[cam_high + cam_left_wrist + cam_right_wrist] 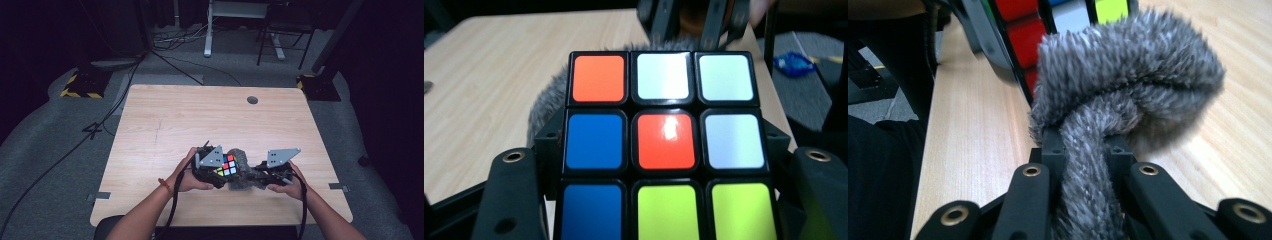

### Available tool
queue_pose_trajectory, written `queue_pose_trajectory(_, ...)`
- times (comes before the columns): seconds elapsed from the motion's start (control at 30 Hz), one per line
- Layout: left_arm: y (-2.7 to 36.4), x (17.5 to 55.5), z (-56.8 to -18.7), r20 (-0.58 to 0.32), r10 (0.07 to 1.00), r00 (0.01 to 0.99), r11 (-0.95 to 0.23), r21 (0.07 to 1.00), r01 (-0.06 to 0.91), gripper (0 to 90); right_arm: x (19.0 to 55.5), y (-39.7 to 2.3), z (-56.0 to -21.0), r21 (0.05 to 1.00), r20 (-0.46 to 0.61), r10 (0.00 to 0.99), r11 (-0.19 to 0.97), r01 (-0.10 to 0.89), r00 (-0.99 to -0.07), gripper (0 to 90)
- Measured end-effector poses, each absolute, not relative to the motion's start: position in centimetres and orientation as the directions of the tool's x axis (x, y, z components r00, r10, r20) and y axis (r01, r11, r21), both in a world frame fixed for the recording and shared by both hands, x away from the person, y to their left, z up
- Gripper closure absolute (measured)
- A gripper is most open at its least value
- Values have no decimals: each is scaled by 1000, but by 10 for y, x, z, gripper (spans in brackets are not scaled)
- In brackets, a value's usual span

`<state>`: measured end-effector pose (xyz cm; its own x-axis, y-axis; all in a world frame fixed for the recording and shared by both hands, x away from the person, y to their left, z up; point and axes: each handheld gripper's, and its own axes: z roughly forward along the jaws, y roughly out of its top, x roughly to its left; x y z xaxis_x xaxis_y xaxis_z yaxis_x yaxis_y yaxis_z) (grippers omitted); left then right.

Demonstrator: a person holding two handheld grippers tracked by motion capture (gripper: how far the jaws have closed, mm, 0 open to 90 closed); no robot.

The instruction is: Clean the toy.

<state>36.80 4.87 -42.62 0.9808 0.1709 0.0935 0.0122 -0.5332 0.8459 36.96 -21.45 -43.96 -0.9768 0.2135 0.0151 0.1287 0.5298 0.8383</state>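
Grey fluffy cloth (1128,90) is pinched in my right hand-held gripper (1087,150) and pressed on the puzzle cube (664,140), which my left hand-held gripper (212,172) clamps steady above the desk (200,115), probably for wiping.

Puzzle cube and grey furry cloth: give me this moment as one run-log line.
left tongs: shut on puzzle cube | right tongs: shut on furry cloth | cloth: against cube | place: table, near edge

There is one colour cube (227,165) and one grey fuzzy cloth (242,161) on one worktop (165,120), near its 6 o'clock edge. Two hands hold two tools, the left tool (216,176) and the right tool (256,175).
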Motion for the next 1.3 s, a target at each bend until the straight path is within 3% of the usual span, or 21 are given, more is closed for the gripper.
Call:
queue_pose_trajectory(0.2,50,368,-429,108,173,979,-567,823,9,330,372,-221,-437,880,50,214,452,144,-976,781)
queue_pose_trajectory(0.37,34,360,-438,181,135,974,-666,744,-46,334,369,-221,-432,902,62,178,411,131,-982,782)
queue_pose_trajectory(0.53,23,359,-444,175,119,977,-692,721,-45,334,357,-211,-427,881,-14,184,466,75,-983,781)
queue_pose_trajectory(0.73,30,360,-436,168,129,977,-661,749,-42,335,356,-207,-423,856,-49,233,510,79,-971,783)
queue_pose_trajectory(0.87,38,362,-429,177,154,972,-628,777,-42,335,366,-214,-431,842,-20,279,522,134,-960,783)
queue_pose_trajectory(1.13,48,363,-421,156,165,974,-546,837,-41,335,375,-213,-443,806,28,250,567,170,-968,783)
queue_pose_trajectory(1.3,46,364,-423,130,164,978,-519,855,-27,333,372,-212,-441,830,65,204,533,167,-977,783)
